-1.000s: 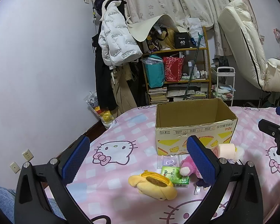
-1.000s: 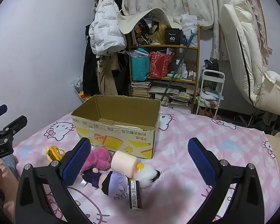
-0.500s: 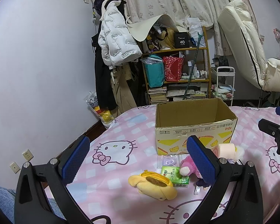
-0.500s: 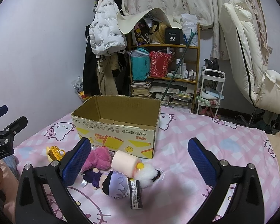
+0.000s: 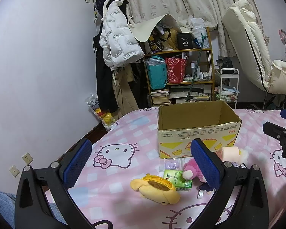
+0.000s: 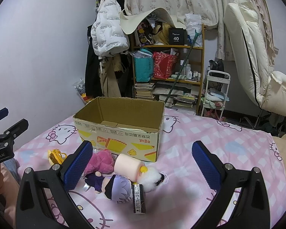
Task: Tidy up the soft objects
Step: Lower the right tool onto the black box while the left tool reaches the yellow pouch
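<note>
An open cardboard box [image 6: 122,131] stands upright on a pink cat-print bedsheet [image 6: 209,139], and every soft toy lies outside it, on the sheet in front of its printed front wall.

Just in front of the box, a pink plush [image 6: 101,162] lies beside a peach roll-shaped toy [image 6: 127,165], the two touching or nearly so. A white fluffy toy [image 6: 152,178] lies at the roll's outer end, farther from the box. In front of these, a purple-haired doll [image 6: 114,187] lies on its side, with a small dark tube [image 6: 139,198] next to its head. To the left of the box's front, a yellow plush [image 5: 156,188] lies flat, and a green tissue pack [image 5: 177,178] sits between it and the pink plush [image 5: 192,171]. A small purple packet [image 5: 171,165] lies between the tissue pack and the box [image 5: 198,133].

The left gripper [image 5: 141,164] hangs above the sheet in front of the box with its blue pads wide apart and nothing between them. The right gripper [image 6: 142,166] hovers over the toy pile, its pads likewise spread wide and holding nothing.
</note>
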`<state>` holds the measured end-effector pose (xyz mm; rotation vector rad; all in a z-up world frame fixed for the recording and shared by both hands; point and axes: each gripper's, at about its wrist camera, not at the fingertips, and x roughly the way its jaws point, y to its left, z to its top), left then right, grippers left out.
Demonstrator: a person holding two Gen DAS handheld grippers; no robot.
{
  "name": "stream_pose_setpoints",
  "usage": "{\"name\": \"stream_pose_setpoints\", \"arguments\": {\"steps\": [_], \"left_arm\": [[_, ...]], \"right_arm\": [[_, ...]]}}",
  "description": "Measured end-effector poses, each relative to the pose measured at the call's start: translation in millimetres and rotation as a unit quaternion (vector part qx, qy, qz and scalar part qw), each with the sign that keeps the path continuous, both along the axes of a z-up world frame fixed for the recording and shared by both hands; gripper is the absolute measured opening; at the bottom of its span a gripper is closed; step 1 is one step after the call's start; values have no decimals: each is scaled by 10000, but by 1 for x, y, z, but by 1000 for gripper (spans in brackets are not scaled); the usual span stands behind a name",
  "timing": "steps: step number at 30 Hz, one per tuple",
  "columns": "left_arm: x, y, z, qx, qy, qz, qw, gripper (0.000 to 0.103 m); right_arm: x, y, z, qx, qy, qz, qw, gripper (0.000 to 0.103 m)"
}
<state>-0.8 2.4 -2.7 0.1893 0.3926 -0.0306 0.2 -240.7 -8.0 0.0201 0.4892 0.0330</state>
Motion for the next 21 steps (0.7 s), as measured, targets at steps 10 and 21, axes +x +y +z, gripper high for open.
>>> {"name": "stream_pose_setpoints", "arguments": {"steps": [10,21], "left_arm": [[10,-1,-3,6,272,-113,9996,102],[42,2,-17,-44,1001,-110,9949,102]], "right_arm": [[3,3,-5,19,64,12,10000,103],[26,10,-28,219,677,-31,9975,103]]}}
